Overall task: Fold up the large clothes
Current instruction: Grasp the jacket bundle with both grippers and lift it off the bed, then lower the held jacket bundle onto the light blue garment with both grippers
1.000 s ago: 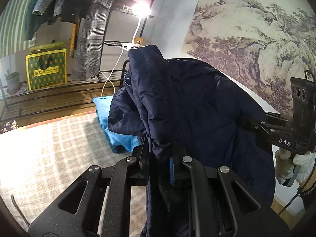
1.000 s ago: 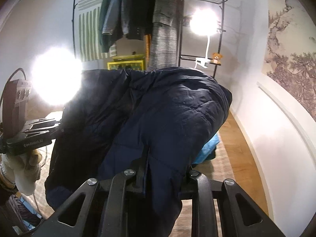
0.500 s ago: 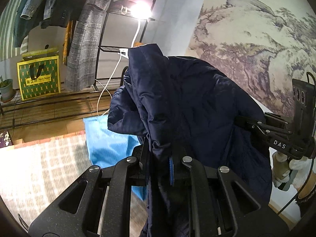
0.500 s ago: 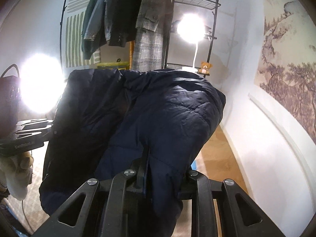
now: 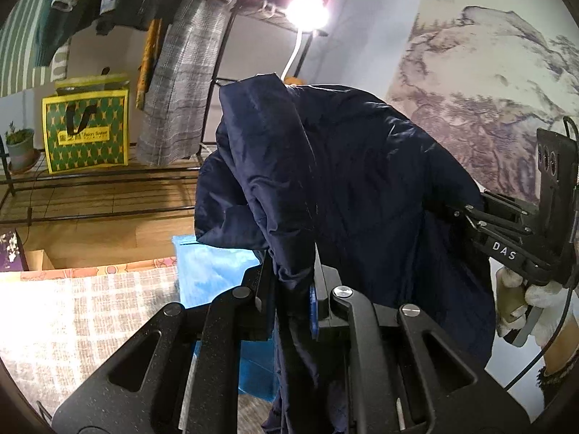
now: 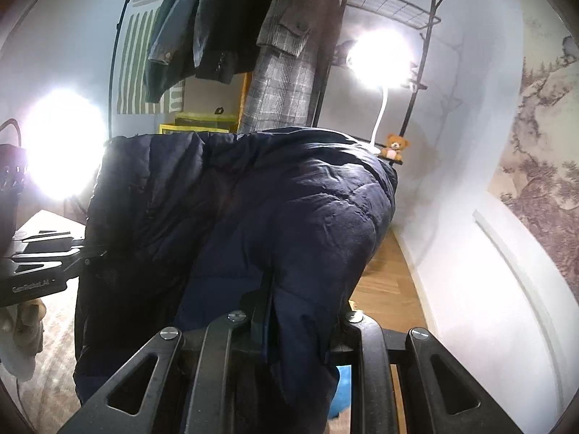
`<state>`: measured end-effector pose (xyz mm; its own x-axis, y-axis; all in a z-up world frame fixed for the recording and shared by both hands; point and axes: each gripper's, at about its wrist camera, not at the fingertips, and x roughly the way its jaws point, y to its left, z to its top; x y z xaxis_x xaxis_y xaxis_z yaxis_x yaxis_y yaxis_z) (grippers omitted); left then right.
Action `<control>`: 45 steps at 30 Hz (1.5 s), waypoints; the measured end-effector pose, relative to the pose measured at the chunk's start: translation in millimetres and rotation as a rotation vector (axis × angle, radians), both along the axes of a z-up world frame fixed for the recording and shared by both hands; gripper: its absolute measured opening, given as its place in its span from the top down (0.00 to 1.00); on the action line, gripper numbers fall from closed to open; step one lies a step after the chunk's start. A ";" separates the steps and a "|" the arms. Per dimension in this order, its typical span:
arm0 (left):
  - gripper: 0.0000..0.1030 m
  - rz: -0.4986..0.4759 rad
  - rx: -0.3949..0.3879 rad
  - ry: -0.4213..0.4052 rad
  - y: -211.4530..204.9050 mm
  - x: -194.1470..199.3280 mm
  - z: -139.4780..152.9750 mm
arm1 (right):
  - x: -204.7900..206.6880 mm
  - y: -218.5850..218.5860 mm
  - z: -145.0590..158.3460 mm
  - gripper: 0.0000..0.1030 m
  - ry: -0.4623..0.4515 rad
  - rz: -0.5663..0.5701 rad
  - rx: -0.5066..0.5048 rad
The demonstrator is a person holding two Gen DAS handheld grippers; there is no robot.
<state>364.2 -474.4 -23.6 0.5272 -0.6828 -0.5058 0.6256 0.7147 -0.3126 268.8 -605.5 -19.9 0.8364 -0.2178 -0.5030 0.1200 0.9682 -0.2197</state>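
A large dark navy quilted jacket (image 5: 354, 181) hangs in the air between my two grippers; it fills the right wrist view too (image 6: 253, 224). My left gripper (image 5: 289, 282) is shut on a bunched edge of the jacket. My right gripper (image 6: 300, 307) is shut on another edge of it. In the left wrist view the right gripper (image 5: 506, 238) shows at the far right, clamped on the jacket. In the right wrist view the left gripper (image 6: 39, 264) shows at the far left, also on the jacket. The lower part of the jacket is hidden behind the fingers.
A blue cloth (image 5: 213, 267) lies on a checked rug (image 5: 83, 322) below. A black clothes rack (image 5: 217, 83) with a grey plaid coat (image 5: 181, 83), a yellow-green bag (image 5: 87, 126), a potted plant (image 5: 20, 144) and a bright lamp (image 6: 380, 58) stands behind. A wall with a landscape mural (image 5: 488, 83) is at right.
Both grippers have lifted the jacket higher and tilted up: the rack, bag and lamp have dropped lower in view and less rug shows. Both grips hold unchanged.
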 end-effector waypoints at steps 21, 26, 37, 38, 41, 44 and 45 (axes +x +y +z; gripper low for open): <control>0.89 0.114 0.100 0.122 -9.6 70.3 -95.2 | 63.2 -73.7 -89.1 0.47 0.095 -0.152 0.033; 0.88 0.118 0.089 0.145 -5.9 70.6 -97.5 | 4.6 -95.9 -85.6 0.34 0.057 -0.164 0.271; 0.87 0.126 0.058 0.199 2.5 70.4 -101.6 | -71.7 -112.8 -158.1 0.70 0.143 -0.177 0.678; 0.87 0.125 0.068 0.193 1.6 71.1 -101.8 | -66.8 -110.2 -159.8 0.70 0.159 -0.166 0.668; 0.74 0.138 0.099 0.179 -1.2 75.2 -104.1 | -53.5 -94.8 -158.8 0.78 0.186 -0.194 0.487; 0.48 0.179 0.122 0.205 1.8 85.7 -114.9 | -37.3 -88.6 -164.9 0.79 0.226 -0.246 0.372; 0.45 0.185 0.130 0.207 2.7 86.4 -117.1 | -34.4 -85.8 -167.0 0.79 0.236 -0.253 0.345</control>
<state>450.6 -471.8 -140.7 0.5129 -0.5077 -0.6922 0.4138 0.8527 -0.3188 234.4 -691.3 -186.9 0.6334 -0.1865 -0.7510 0.3464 0.9362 0.0597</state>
